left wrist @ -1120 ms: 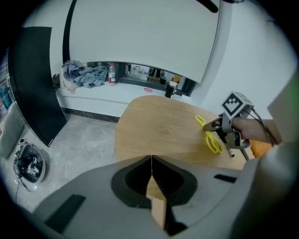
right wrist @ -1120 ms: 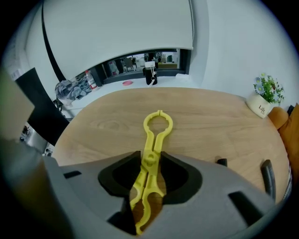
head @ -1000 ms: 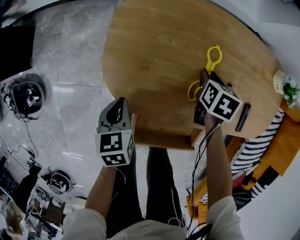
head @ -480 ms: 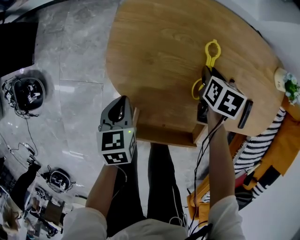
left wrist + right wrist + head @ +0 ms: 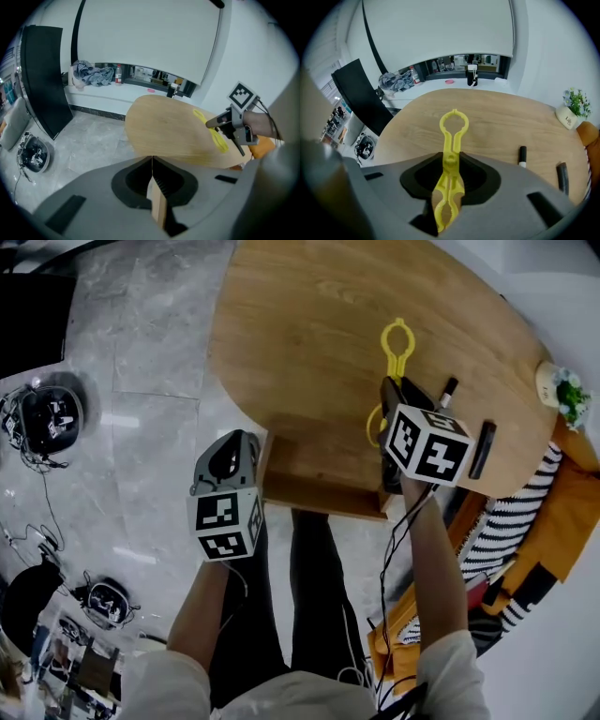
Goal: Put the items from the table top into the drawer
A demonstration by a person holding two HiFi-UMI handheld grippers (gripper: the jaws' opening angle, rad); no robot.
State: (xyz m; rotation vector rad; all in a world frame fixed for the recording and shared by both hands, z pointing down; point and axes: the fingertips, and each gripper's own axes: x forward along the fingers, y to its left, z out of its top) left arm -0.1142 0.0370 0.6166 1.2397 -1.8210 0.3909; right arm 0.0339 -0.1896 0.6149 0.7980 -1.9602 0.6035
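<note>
A yellow plastic gripping tool [image 5: 397, 339] with a ring at each end lies lengthwise over the round wooden table [image 5: 309, 324]. My right gripper [image 5: 384, 413] is shut on its near half; in the right gripper view the tool [image 5: 451, 140] runs straight out between the jaws of that gripper [image 5: 449, 199]. A shallow wooden drawer [image 5: 319, 486] stands pulled out from the table's near edge. My left gripper [image 5: 247, 442] is at its left corner, shut on a thin wooden board [image 5: 157, 206] of the drawer, seen edge-on between the jaws.
A black marker [image 5: 447, 390] and a dark bar-shaped thing [image 5: 483, 448] lie on the table right of the tool. A small potted plant [image 5: 565, 395] stands at the far right edge. Grey tiled floor with cables and black gear [image 5: 47, 418] lies to the left.
The drawer stands further out of the table, with my left gripper drawn back on it. My right gripper has shifted left and up with the yellow tool in its jaws.
</note>
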